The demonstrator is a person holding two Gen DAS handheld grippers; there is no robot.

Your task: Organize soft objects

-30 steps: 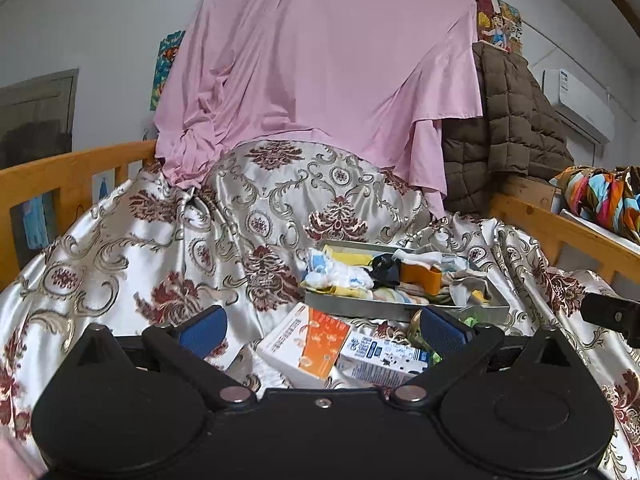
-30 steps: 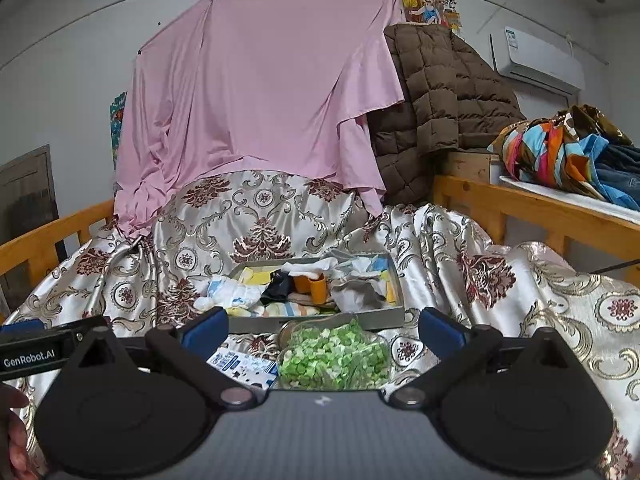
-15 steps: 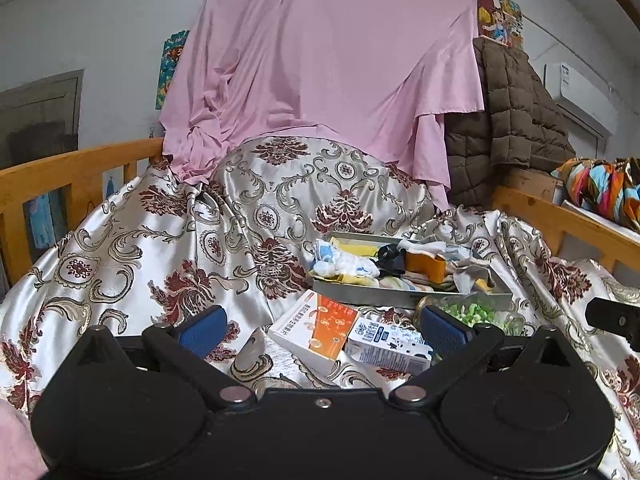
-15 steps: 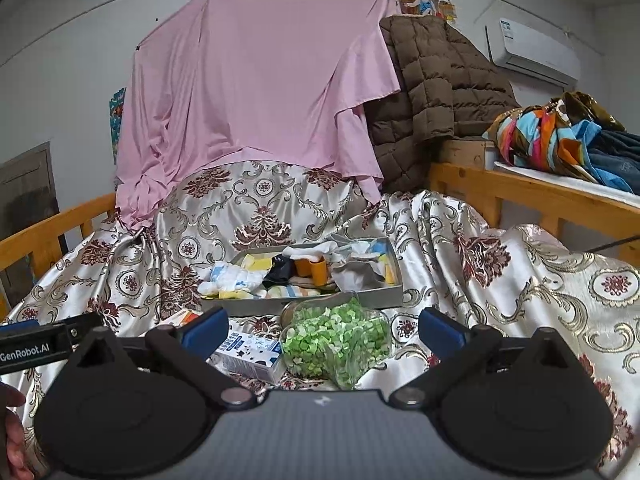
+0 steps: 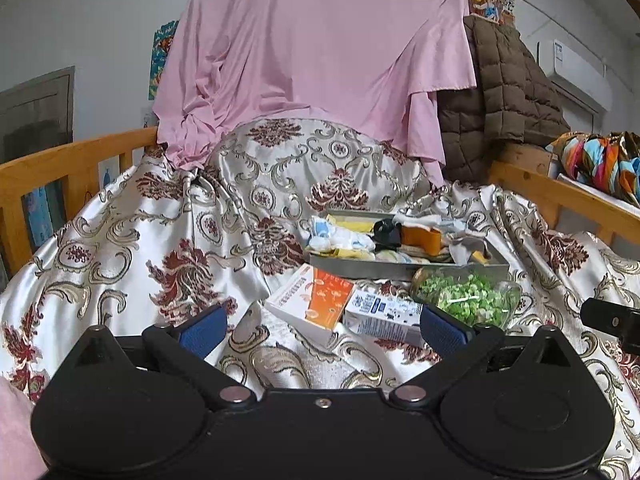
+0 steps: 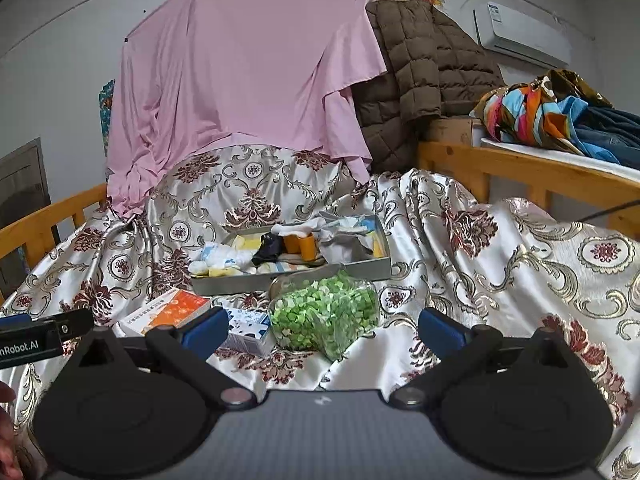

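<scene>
Left wrist view: the left gripper (image 5: pixel 322 326) hangs w/ jaws spread wide, holding nothing, above a patterned satin bedspread (image 5: pixel 132 248). Ahead lies an orange-and-white box (image 5: pixel 316 300), touching a blue-and-white carton (image 5: pixel 380 314); just right of it, a clear bag of green pieces (image 5: pixel 468 294). Behind them a grey tray (image 5: pixel 400 269) holds socks & small cloths (image 5: pixel 344 238).

Right wrist view: the right gripper (image 6: pixel 323 326) is likewise spread, empty, w/ the bag of green pieces (image 6: pixel 326 314) straight ahead betw. its fingers. The tray (image 6: pixel 288 276) sits just beyond, soft items (image 6: pixel 224 258) piled inside. A pink sheet (image 6: pixel 248 76) hangs at back.
</scene>
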